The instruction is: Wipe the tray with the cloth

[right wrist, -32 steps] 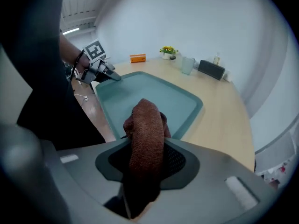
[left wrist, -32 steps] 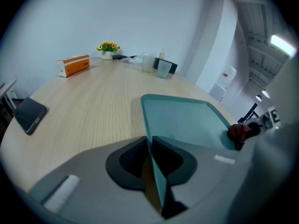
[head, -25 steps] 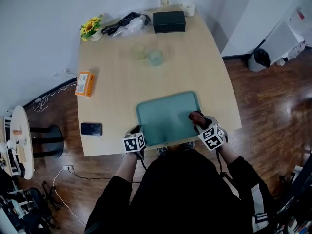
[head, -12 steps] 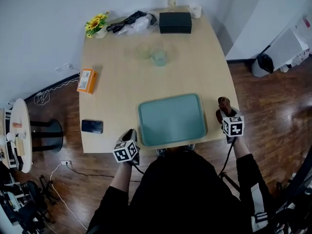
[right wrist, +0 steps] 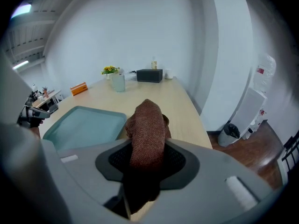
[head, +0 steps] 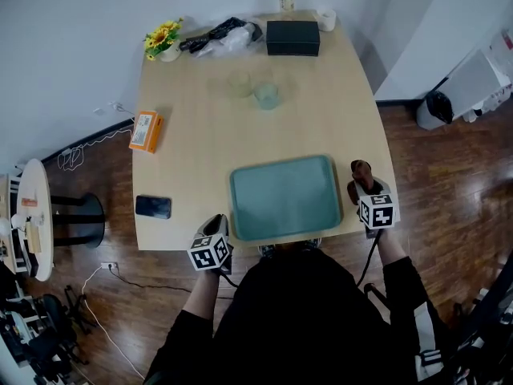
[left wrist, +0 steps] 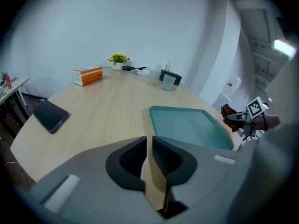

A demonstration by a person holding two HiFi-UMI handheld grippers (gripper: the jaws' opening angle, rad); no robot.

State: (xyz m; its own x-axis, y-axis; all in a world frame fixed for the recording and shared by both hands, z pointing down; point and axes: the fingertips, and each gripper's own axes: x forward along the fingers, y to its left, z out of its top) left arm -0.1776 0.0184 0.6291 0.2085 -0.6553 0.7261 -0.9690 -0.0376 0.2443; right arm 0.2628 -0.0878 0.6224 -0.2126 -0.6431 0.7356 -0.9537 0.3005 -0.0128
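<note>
The teal tray (head: 284,196) lies empty near the table's front edge. My right gripper (head: 358,184) is just right of the tray's right rim, over bare wood, and is shut on the brown-red cloth (head: 361,173). In the right gripper view the cloth (right wrist: 147,127) bulges up between the jaws, with the tray (right wrist: 84,125) to the left. My left gripper (head: 218,229) hovers at the table's front edge, left of the tray's near-left corner. Its jaws are shut with nothing between them, as the left gripper (left wrist: 150,146) view shows; the tray (left wrist: 187,125) lies ahead on the right there.
A black phone (head: 152,207) lies left of the tray and an orange box (head: 145,131) further back left. Two clear cups (head: 267,95) stand mid-table. A black box (head: 293,38), flowers (head: 163,40) and a bottle sit at the far edge. A dark bin (head: 433,103) stands on the floor.
My right gripper carried the cloth off the tray's right part to beyond its right rim. My left gripper drew back from the tray's front-left corner toward the table edge.
</note>
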